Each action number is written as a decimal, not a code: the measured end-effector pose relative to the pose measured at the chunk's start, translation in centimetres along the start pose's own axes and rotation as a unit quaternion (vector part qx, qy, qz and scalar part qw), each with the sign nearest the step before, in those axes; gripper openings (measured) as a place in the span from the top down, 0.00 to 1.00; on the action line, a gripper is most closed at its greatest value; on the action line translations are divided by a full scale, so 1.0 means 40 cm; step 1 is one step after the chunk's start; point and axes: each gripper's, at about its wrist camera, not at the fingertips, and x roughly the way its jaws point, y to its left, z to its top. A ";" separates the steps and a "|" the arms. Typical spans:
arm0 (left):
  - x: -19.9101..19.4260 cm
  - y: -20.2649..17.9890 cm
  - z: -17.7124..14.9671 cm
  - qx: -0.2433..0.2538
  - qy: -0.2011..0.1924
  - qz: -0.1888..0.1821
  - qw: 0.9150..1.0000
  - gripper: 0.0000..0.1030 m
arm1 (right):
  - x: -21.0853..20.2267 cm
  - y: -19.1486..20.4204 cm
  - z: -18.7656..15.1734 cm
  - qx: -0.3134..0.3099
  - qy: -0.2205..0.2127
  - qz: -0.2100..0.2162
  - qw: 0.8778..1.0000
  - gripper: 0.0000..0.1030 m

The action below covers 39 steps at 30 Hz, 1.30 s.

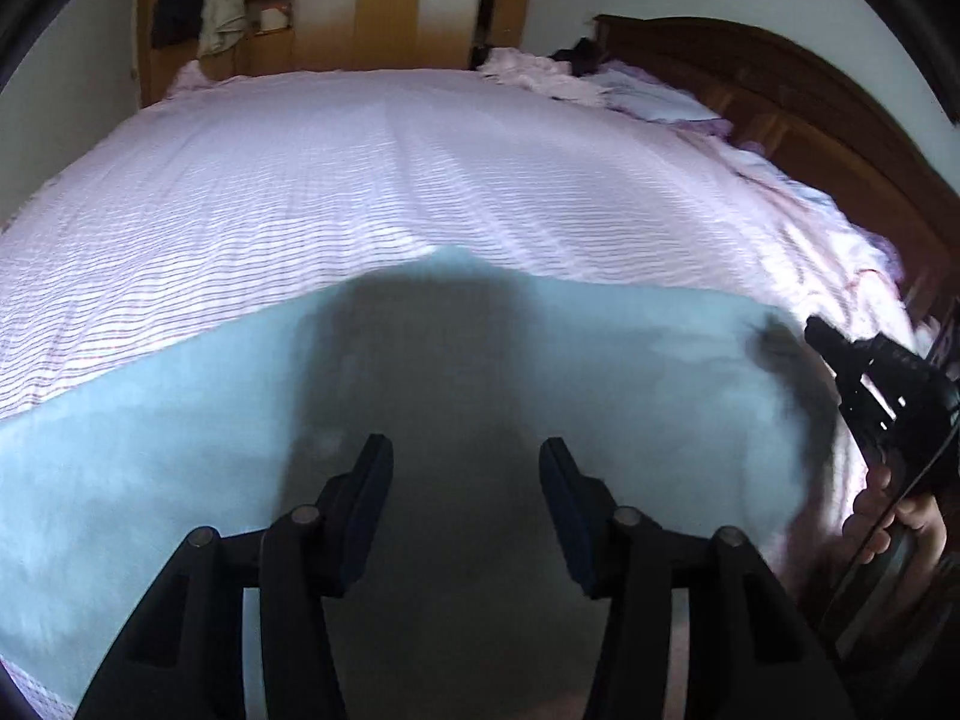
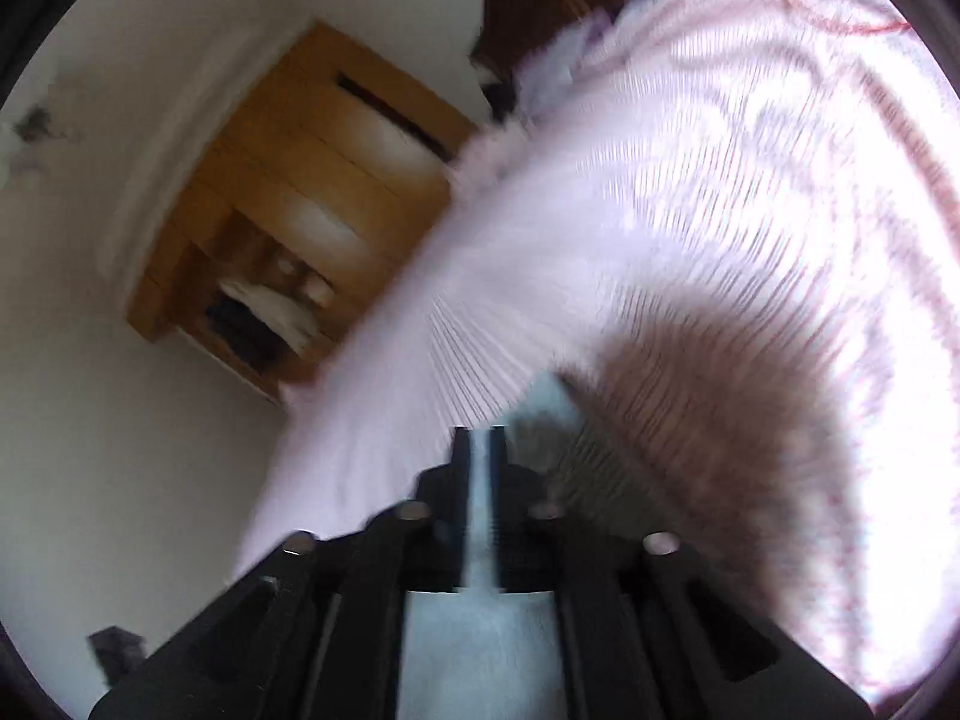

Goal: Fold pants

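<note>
My left gripper [image 1: 465, 456] hangs spread above the pants [image 1: 180, 432] at the bed's [image 1: 360, 180] near edge; only the right-wrist view shows my right gripper [image 2: 479, 441] pinching them.

Your pants [image 1: 180, 420] are pale blue-green, of soft, plain fabric, and lie spread flat across the lower half of the left wrist view, running from the left edge to the right side of the frame. Their far edge curves through the middle of the picture, and a dark shadow covers their centre. In the right wrist view, a narrow strip of the same pale cloth [image 2: 480, 630] shows at bottom centre, blurred.
</note>
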 end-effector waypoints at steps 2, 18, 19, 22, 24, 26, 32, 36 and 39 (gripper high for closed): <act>-0.012 -0.040 -0.010 0.024 -0.002 -0.005 1.000 0.49 | -0.047 -0.031 0.001 0.045 -0.013 0.043 0.998 0.59; -0.032 -0.149 -0.112 0.064 0.013 -0.022 0.998 0.48 | -0.056 -0.100 -0.083 0.070 0.045 -0.001 0.997 0.35; -0.031 -0.149 -0.116 0.066 0.015 -0.021 0.998 0.48 | -0.049 -0.094 -0.081 0.064 0.045 -0.002 0.997 0.35; -0.034 -0.150 -0.120 0.063 0.016 -0.021 0.998 0.48 | -0.020 -0.095 -0.067 0.081 0.047 0.014 0.996 0.34; -0.036 -0.151 -0.121 0.063 0.017 -0.021 0.998 0.48 | 0.005 -0.107 -0.032 0.097 0.033 0.036 0.994 0.34; -0.037 -0.150 -0.122 0.064 0.019 -0.021 0.998 0.48 | 0.021 -0.122 -0.014 0.103 0.027 0.038 0.994 0.34; -0.035 -0.142 -0.130 0.063 0.021 -0.019 0.998 0.48 | 0.042 -0.105 -0.024 0.095 0.045 0.044 0.993 0.35; -0.034 -0.146 -0.136 0.071 0.019 -0.014 0.997 0.47 | 0.051 -0.115 -0.024 0.110 0.053 0.055 0.991 0.35; -0.034 -0.149 -0.140 0.078 0.017 -0.012 0.997 0.46 | 0.048 -0.134 -0.016 0.128 0.050 0.063 0.988 0.38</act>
